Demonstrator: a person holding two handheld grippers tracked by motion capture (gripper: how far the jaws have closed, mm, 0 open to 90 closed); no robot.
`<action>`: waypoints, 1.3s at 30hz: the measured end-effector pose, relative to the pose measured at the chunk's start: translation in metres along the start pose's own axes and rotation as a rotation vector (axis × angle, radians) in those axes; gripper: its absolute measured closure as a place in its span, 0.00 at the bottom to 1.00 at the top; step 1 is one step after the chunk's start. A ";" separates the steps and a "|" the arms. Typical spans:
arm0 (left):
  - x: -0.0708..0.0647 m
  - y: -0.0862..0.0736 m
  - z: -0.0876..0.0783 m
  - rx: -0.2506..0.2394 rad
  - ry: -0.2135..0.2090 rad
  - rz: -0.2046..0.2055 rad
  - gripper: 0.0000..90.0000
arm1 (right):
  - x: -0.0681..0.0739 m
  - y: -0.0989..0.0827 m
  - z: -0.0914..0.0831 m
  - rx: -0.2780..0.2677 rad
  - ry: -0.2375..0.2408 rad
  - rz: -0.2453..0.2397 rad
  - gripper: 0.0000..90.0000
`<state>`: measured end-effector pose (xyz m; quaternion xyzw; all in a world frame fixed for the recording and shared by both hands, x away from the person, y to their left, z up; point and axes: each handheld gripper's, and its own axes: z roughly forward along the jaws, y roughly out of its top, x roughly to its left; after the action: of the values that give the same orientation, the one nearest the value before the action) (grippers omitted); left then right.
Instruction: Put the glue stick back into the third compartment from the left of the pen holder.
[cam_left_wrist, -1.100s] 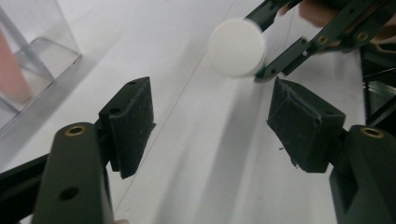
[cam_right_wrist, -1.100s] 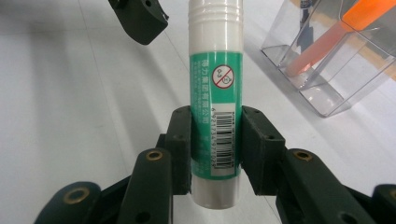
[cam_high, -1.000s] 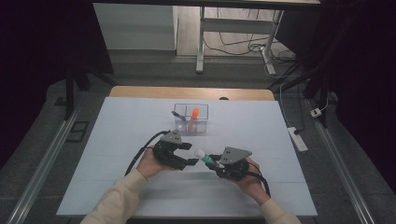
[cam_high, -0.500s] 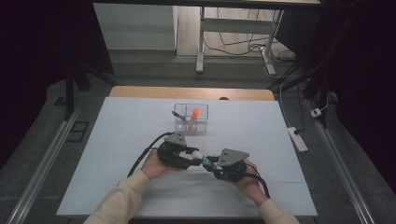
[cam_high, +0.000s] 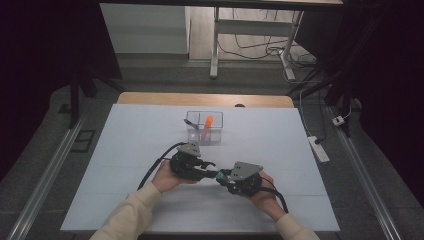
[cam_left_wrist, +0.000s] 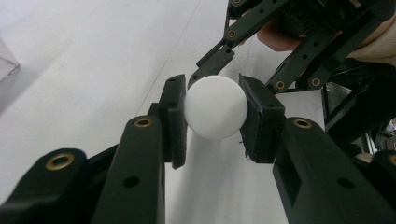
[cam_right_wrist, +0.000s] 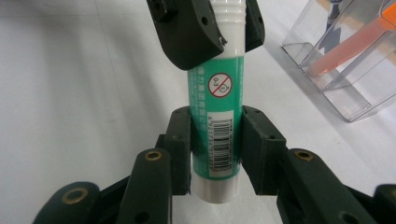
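A green glue stick (cam_right_wrist: 217, 116) with a white cap (cam_left_wrist: 215, 107) is held level above the white table between my two grippers. My right gripper (cam_right_wrist: 217, 140) is shut on its green body near the base. My left gripper (cam_left_wrist: 212, 116) faces it from the other side. Its jaws have just been closing, and their pads now press on the cap from both sides. In the high view the left gripper (cam_high: 209, 169) and right gripper (cam_high: 223, 177) meet tip to tip near the table's front middle.
A clear plastic box (cam_high: 205, 131) stands behind the grippers, with an orange marker (cam_high: 207, 121) and a blue pen (cam_high: 190, 122) in it. The same box (cam_right_wrist: 355, 74) sits at the upper right of the right gripper view. A white power strip (cam_high: 317, 148) lies beyond the table's right edge.
The left gripper's jaws stood wide around the stick's end a second ago and have closed onto the cap. Both hands have stayed in place.
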<state>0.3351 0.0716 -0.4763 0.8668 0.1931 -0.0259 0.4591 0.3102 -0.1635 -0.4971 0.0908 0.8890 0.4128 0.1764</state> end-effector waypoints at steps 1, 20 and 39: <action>0.000 0.000 0.000 -0.002 -0.001 0.000 0.72 | 0.000 0.000 0.000 -0.005 0.001 0.002 0.71; 0.009 0.001 -0.032 -0.081 0.098 -0.052 0.72 | -0.023 -0.014 -0.033 -0.078 -0.054 0.222 0.49; 0.011 0.001 -0.048 -0.126 0.153 -0.074 0.72 | -0.031 -0.057 -0.068 -0.035 -0.139 0.311 0.47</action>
<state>0.3392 0.1126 -0.4502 0.8278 0.2608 0.0355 0.4954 0.3112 -0.2572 -0.4924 0.2525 0.8424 0.4434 0.1730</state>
